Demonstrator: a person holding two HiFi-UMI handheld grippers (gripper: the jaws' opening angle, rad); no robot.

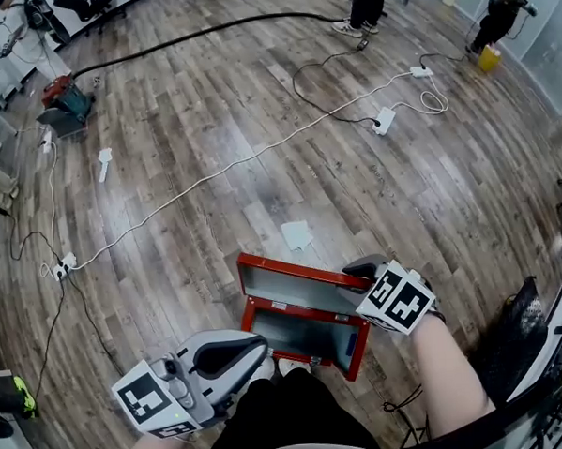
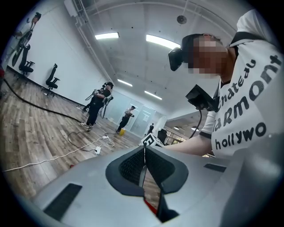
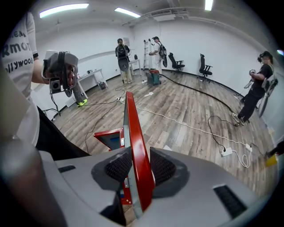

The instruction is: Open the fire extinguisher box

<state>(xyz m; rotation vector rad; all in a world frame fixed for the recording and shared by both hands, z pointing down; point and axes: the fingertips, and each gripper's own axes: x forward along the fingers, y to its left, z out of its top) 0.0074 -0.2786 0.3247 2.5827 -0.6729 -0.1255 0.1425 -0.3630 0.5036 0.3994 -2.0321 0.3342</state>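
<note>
The red fire extinguisher box [image 1: 310, 337] lies on the wooden floor just in front of me, its grey inside showing. Its lid [image 1: 291, 278] stands raised along the far side. My right gripper [image 1: 361, 275] points steeply down at the lid's right end. In the right gripper view the red lid [image 3: 132, 128] runs edge-on between the pads, and the right gripper [image 3: 135, 170] is shut on it. My left gripper [image 1: 257, 348] hovers by the box's near left corner, apart from it. In its own view the left gripper [image 2: 144, 153] is shut and holds nothing.
A white cable [image 1: 213, 175] with power strips [image 1: 384, 121] crosses the floor beyond the box, and a scrap of white paper [image 1: 297, 235] lies just behind the lid. A red and green machine [image 1: 63, 101] sits far left. People stand at the far end. Dark equipment [image 1: 522, 333] is close on my right.
</note>
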